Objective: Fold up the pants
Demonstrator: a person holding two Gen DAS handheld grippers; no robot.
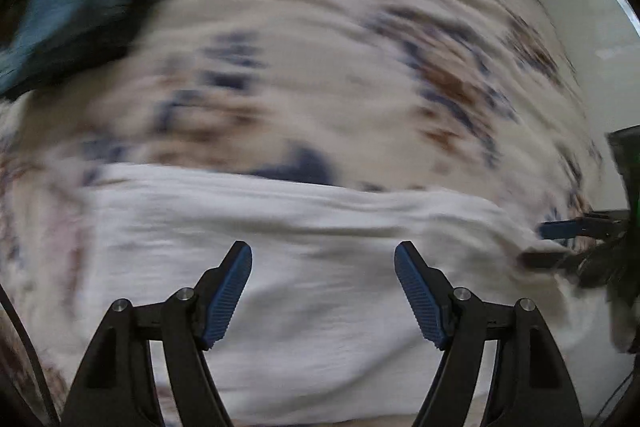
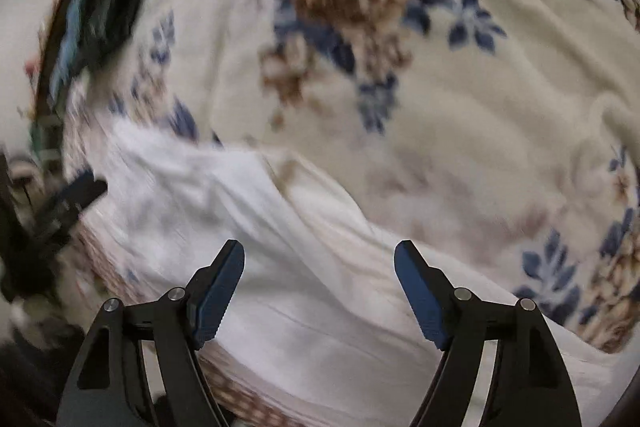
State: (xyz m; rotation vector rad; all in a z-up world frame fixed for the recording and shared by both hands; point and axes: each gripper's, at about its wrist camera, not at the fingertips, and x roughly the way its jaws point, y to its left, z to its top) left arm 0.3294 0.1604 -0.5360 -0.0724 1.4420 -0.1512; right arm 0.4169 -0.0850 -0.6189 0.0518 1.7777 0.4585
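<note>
Nearest the lens in the left wrist view, the left gripper (image 1: 323, 291) fills the bottom of the frame, its two black arms ending in blue ribbed pads (image 1: 226, 297) that stand wide apart with nothing between them. Below and beyond them lie the white pants (image 1: 312, 223), a broad pale band across the lower half of the frame, its upper edge running roughly level from the left side to the right. The whole view is smeared by motion blur, so finer creases cannot be made out.

In the right wrist view the right gripper (image 2: 319, 293) sits at the bottom edge in the same way — jaws spread wide, empty, with the pants (image 2: 280, 267) beneath them. Here the cloth runs as a slanting strip from the middle left down to the lower right, with a soft ridge along it.

Under the pants in both views spreads a cream floral blanket (image 2: 460, 115) printed with brown blooms and blue leaves. A dark teal garment (image 1: 76, 11) lies at the upper left of the left view. The left gripper's blurred tip shows at the left edge of the right view, just beside the end of the pants; whether it touches them cannot be told.
</note>
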